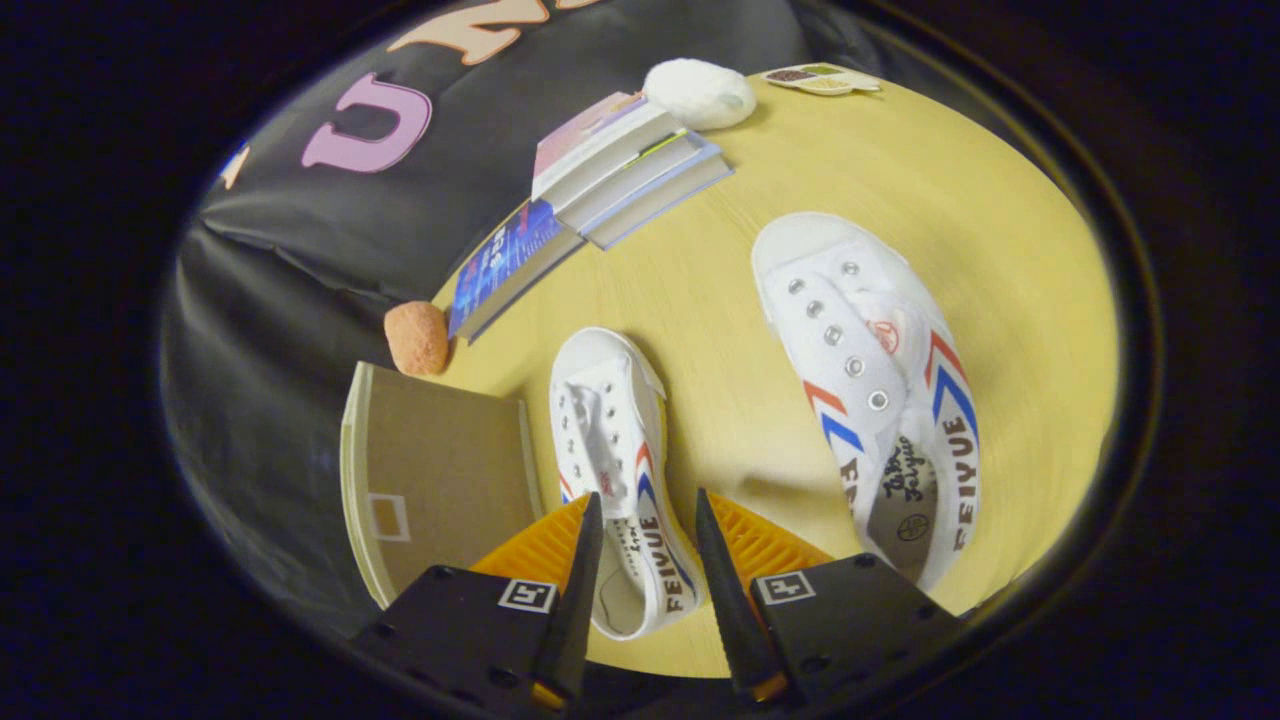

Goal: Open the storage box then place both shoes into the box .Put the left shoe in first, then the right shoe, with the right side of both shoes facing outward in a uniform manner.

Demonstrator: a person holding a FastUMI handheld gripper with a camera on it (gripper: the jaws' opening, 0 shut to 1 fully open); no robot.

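Observation:
Two white canvas shoes with red and blue stripes lie on the yellow table (980, 200), toes pointing away from me. The smaller-looking shoe (610, 440) has its heel in the gap between my fingers. The larger-looking shoe (870, 370) lies to the right, beyond the right finger. My gripper (645, 500) is open, its orange-backed fingers (585, 560) standing either side of the first shoe's heel; it looks to lie below them, not pressed. A tan storage box (430, 480) stands just left of that shoe, by the left finger; I cannot tell whether it is open.
A stack of books (600, 180) lies beyond the shoes at the table's far side. A white fluffy ball (700, 95) sits behind the books, an orange sponge-like lump (417, 337) beyond the box, and a flat card (825, 80) at the far edge.

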